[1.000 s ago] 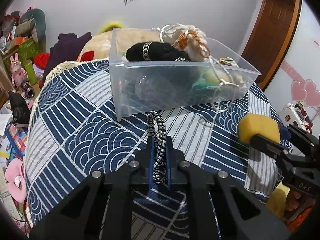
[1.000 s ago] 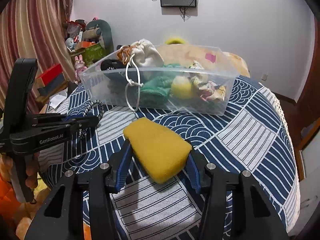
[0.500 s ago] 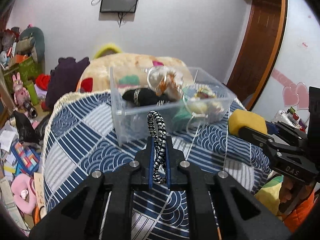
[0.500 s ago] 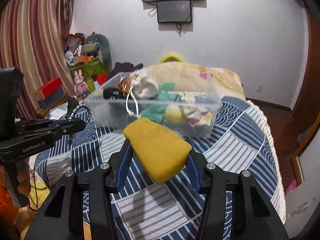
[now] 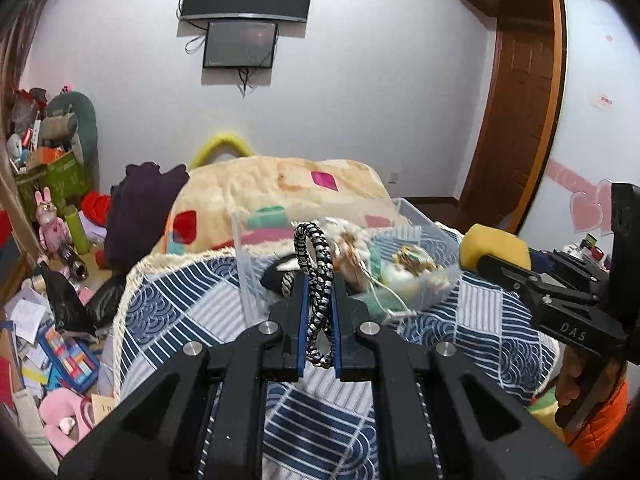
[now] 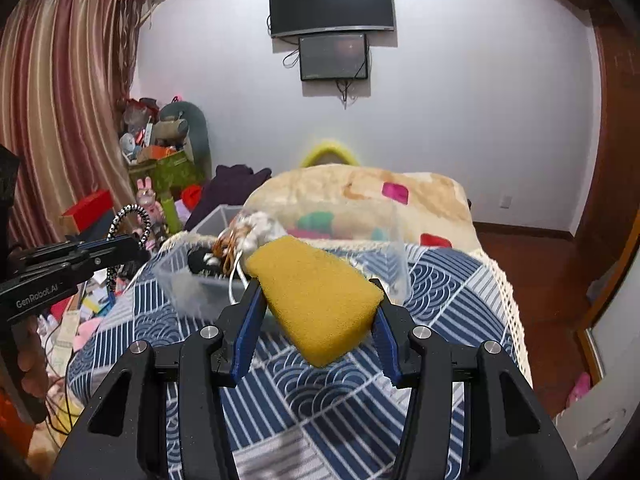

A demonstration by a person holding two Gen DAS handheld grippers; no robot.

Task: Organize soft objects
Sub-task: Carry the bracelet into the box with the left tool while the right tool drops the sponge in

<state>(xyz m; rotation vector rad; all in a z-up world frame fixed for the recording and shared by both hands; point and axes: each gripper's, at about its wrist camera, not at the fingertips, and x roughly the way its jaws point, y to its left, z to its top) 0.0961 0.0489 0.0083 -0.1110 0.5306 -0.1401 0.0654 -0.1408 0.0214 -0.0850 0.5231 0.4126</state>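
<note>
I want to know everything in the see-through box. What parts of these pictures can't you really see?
- Left wrist view: the clear bin's middle contents sit behind the braided cord loop held by the left gripper, and they look smeared.
- Right wrist view: the yellow sponge in the right gripper covers most of the bin.
- Bin bottom: not visible in either view.

A lived-in home bedroom is shown: a bed (image 5: 172, 320) spread with a blue wave-patterned cover fills the lower centre, a television (image 6: 331, 3) is mounted on the white wall at the top, striped curtains (image 6: 60, 112) hang at the left, and toys and clutter (image 5: 48, 184) are piled at the left edge.
</note>
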